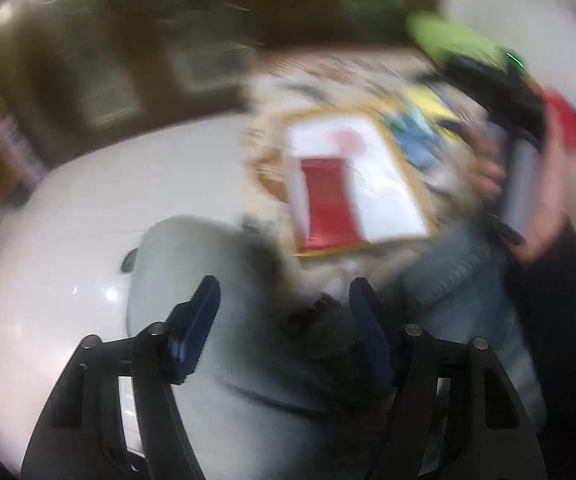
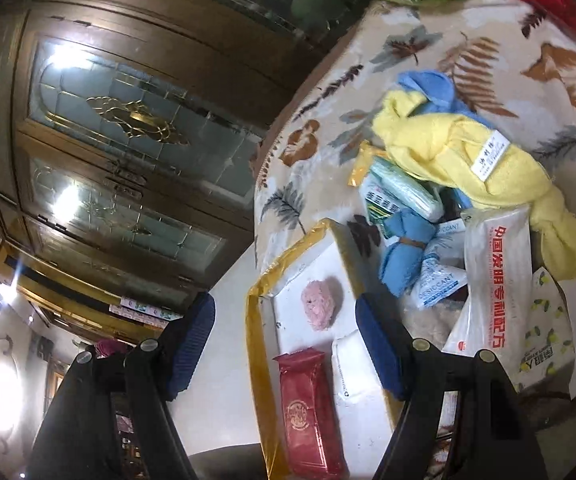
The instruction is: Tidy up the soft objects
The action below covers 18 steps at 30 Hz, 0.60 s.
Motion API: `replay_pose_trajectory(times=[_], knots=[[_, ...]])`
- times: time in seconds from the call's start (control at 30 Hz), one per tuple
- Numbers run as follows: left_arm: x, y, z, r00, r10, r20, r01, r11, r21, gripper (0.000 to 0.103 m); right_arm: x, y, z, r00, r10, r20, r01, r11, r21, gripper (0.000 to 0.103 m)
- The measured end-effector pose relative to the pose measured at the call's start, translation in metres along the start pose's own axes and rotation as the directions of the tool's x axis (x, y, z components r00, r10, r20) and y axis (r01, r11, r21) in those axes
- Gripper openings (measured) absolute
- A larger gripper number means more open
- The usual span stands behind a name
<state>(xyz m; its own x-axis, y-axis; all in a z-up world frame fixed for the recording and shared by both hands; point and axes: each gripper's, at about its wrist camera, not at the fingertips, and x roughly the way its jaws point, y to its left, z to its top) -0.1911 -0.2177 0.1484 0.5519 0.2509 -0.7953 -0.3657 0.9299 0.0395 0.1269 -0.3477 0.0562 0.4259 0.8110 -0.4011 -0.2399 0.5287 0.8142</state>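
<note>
so far only part of the sorting looked done. the white tray (image 2: 288,292) with the yellow-taped rim sat on the leaf-patterned cloth (image 2: 428,52), holding a pink fuzzy ball (image 2: 320,304), a red packet (image 2: 312,408) and a white pouch (image 2: 358,368) at about 6 o'clock of the ball.

still outside it, at 2 o'clock from the tray, lay a loose heap: a yellow towel (image 2: 448,148), a blue cloth (image 2: 404,252), a light blue cloth (image 2: 428,84), desiccant sachets (image 2: 440,280), and white printed bags (image 2: 496,280). by my judgement most of the soft things remained to be moved.

the right hand-held gripper (image 2: 283,348) hovered over the tray, fingers spread apart and holding nothing. the left hand-held gripper (image 1: 283,328) was likewise released and empty, its view badly blurred, pointed past the person's jeans (image 1: 460,280) toward the tray (image 1: 388,184) at 12 o'clock. whether the surface was a desk or a bed could not be told.
</note>
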Motion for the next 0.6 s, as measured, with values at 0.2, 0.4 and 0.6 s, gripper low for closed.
replay_pose_trajectory(times=[0.2, 0.4, 0.6], knots=[[0.015, 0.013, -0.005, 1.000, 0.007, -0.015, -0.008, 0.998, -0.056, 0.065, -0.021, 0.038, -0.013, 0.999, 0.033, -0.009, -0.034, 0.982, -0.186, 0.073], [0.033, -0.037, 0.017, 0.997, 0.017, 0.073, -0.024, 0.995, 0.098, 0.066, -0.021, 0.022, -0.011, 0.998, 0.047, -0.030, -0.050, 0.990, -0.130, 0.073], [0.041, -0.059, 0.059, 0.975, -0.057, 0.216, 0.046, 0.997, 0.058, 0.066, -0.021, 0.014, -0.007, 0.997, 0.059, -0.040, -0.062, 0.994, -0.093, 0.073]])
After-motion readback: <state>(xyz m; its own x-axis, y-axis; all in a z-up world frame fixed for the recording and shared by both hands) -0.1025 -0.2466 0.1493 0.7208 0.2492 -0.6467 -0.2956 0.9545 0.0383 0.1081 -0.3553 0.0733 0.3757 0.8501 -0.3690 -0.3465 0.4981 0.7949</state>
